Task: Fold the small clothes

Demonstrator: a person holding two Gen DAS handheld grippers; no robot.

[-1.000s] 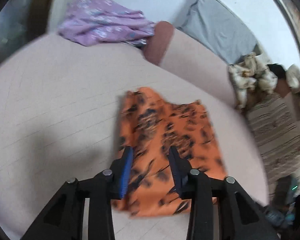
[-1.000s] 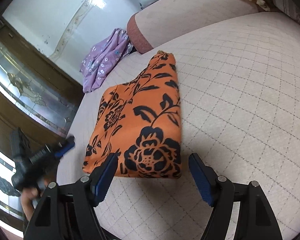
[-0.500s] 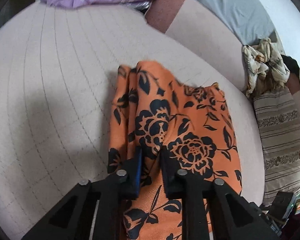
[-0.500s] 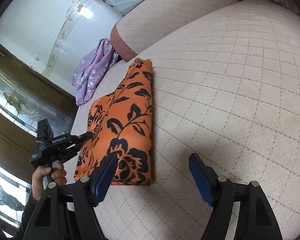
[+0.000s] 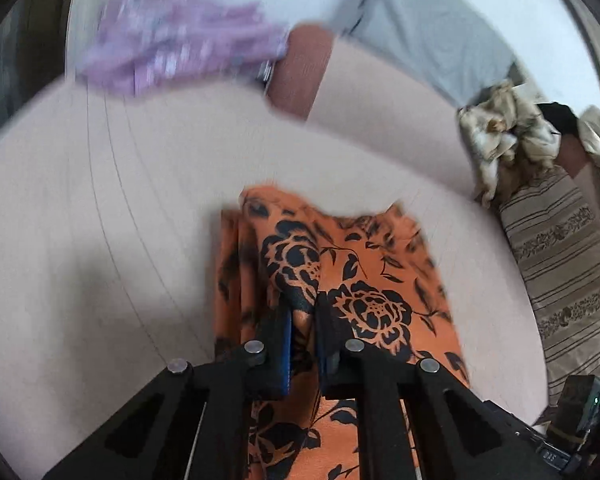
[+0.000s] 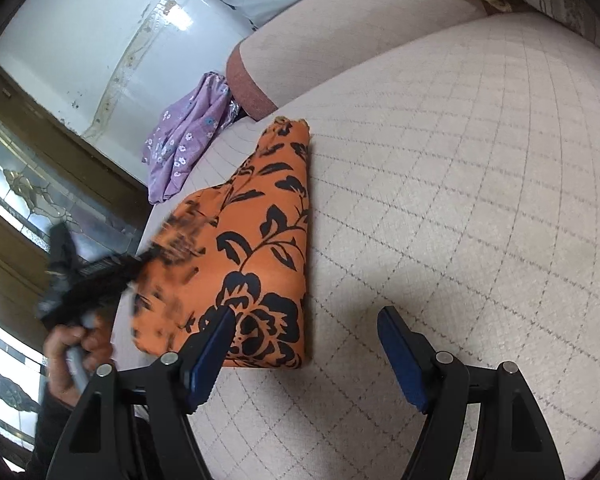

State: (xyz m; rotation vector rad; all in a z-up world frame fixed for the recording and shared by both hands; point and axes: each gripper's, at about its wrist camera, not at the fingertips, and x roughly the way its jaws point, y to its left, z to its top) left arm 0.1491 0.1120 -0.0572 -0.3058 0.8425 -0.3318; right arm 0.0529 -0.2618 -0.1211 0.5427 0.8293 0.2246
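Orange floral cloth is half folded already – left gripper pinches its edge, right gripper hangs open – another fold left.

An orange garment printed with black flowers is laid folded on the pale quilted cushion, close to its left edge; its far end is narrowed toward the cushion's far left corner; one fold is pinched and lifted at the near left side; that part is blurred.
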